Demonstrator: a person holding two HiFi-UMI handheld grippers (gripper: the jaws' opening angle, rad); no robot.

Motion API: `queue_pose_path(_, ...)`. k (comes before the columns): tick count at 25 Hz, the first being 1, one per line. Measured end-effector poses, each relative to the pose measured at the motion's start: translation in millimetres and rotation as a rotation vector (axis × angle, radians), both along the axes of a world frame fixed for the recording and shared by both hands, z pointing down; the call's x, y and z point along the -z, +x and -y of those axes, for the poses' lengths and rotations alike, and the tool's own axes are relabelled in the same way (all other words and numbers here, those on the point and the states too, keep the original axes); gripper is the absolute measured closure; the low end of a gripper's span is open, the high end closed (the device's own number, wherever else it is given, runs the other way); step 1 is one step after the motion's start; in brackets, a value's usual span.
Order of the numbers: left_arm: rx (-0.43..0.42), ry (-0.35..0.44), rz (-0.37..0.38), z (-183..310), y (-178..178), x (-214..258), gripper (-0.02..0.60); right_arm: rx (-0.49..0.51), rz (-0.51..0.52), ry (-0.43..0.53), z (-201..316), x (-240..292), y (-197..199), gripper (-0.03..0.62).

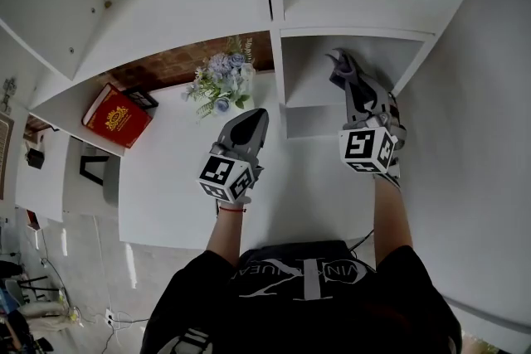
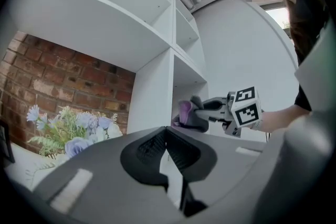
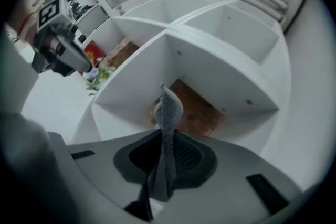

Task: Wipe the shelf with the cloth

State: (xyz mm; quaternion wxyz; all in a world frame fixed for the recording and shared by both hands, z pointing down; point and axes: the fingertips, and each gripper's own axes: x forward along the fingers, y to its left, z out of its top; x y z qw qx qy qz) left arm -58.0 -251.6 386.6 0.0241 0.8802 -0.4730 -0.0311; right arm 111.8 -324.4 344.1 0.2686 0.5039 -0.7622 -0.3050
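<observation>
Pinch the cloth (image 3: pixel 169 107) firmly in the right claw (image 3: pixel 167 152), poised at the mouth of the lower right shelf compartment (image 1: pixel 319 91), press it flat and sweep back to front, leaving the pressed-together, empty left claw (image 2: pixel 167 139) clear.

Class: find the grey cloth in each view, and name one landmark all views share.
Head view: cloth upper right, at the right gripper's tip.
Left gripper view: centre, beside the white divider.
Right gripper view: centre, between the jaws.
Shared landmark: the flowers.
</observation>
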Motion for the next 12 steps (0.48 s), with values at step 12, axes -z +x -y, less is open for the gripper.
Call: queue_pose_path(12, -0.007, -0.041, -0.030, 9, 1, -13, 0.571, 0.417, 0.685, -0.611, -26, -18, -38, 0.355)
